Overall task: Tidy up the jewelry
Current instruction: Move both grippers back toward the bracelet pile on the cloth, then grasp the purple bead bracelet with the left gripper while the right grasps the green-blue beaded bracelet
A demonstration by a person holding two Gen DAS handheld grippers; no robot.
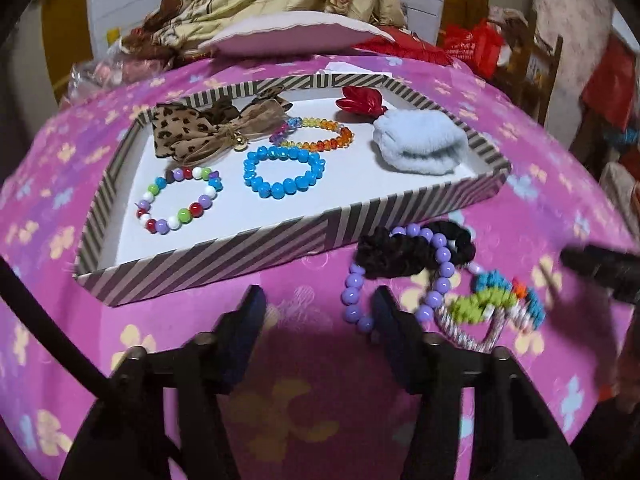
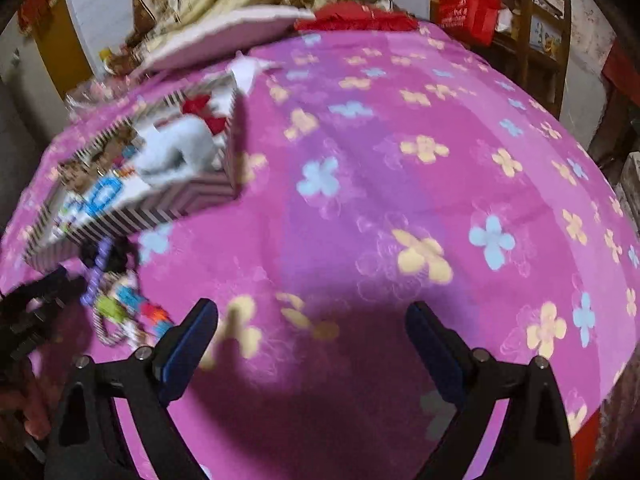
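Pink cloth: a magenta flowered cloth [image 1: 500, 128] covered the surface, which looked like a bed or a table; I could not tell which.
Striped tray: a shallow box lid with grey stripes [image 1: 208, 256] lay on the cloth, ahead and to the left of the left gripper.
Sorted pieces: inside the tray were a leopard bow [image 1: 192, 128], a multicolour bead bracelet [image 1: 178, 199], a blue bead bracelet [image 1: 284, 174], an amber bead bracelet [image 1: 316, 136], a red clip [image 1: 360, 102] and a pale blue fluffy scrunchie [image 1: 420, 148].
Unsorted pile: outside the tray, just beside its near right corner, lay a black scrunchie [image 1: 400, 252], a purple bead bracelet [image 1: 400, 276] and a bright beaded piece [image 1: 500, 304], tangled and touching.
Left gripper: the left gripper [image 1: 318, 312] hovered with jaws apart and empty; the pile lay just right of its right finger.
Right gripper: the right gripper [image 2: 312, 332] had jaws wide apart and empty; the pile lay well to its left.
Nearer arm: the left, in my judgement.
Long axis: the purple bracelet ran roughly near to far.
Remaining: the pile was not yet in the tray.
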